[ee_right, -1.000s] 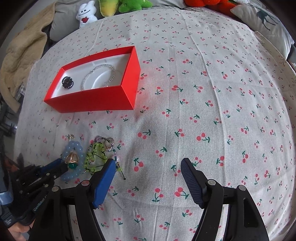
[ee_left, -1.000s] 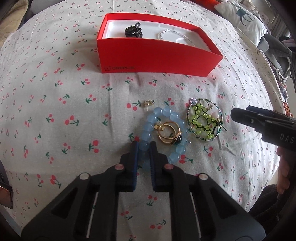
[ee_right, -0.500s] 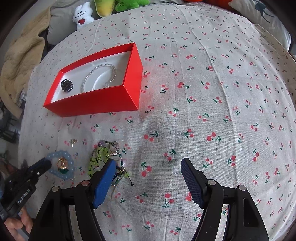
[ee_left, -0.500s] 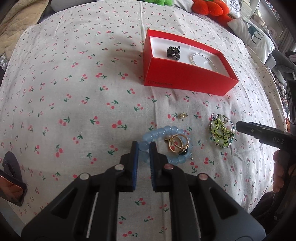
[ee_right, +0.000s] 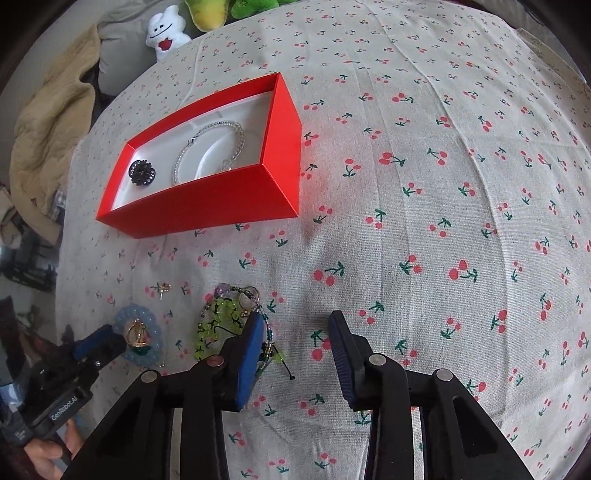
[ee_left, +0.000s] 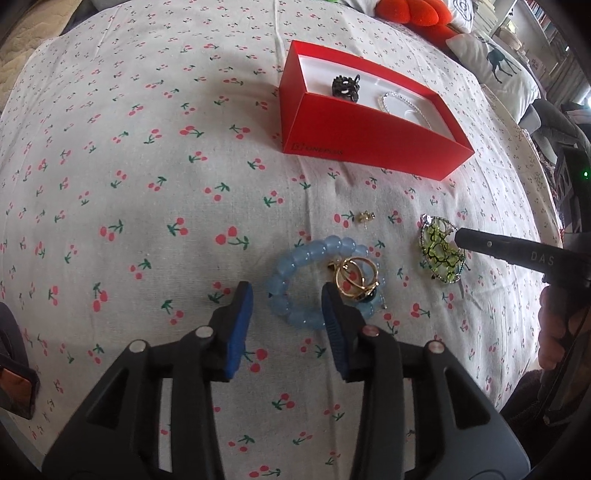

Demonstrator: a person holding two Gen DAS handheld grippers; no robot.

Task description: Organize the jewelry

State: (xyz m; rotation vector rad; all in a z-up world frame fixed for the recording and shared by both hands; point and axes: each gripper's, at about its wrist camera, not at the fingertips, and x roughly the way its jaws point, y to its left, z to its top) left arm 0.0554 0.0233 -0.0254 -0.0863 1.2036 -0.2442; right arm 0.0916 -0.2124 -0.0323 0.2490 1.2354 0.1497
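Observation:
A blue bead bracelet [ee_left: 295,273] lies on the cherry-print cloth with gold rings [ee_left: 357,277] inside it. My left gripper [ee_left: 287,295] is open, its jaws straddling the bracelet's near side. A small gold earring [ee_left: 365,216] lies beyond. A green beaded piece [ee_left: 441,249] lies to the right, next to my right gripper. In the right wrist view my right gripper [ee_right: 297,334] is open and empty, its left finger over the green piece [ee_right: 221,317]. The red box [ee_right: 207,199] holds a black brooch [ee_right: 142,171] and a silver chain [ee_right: 210,147].
Plush toys [ee_right: 166,31] and a tan blanket [ee_right: 55,122] lie at the far left edge of the bed. Pillows [ee_left: 495,62] and an orange plush [ee_left: 410,13] sit beyond the box. The person's hand [ee_left: 557,332] holds the right gripper.
My left gripper was shut on the blue bracelet, dragged it toward the near side, and has now opened and let it go. The right gripper edged closer to the green piece.

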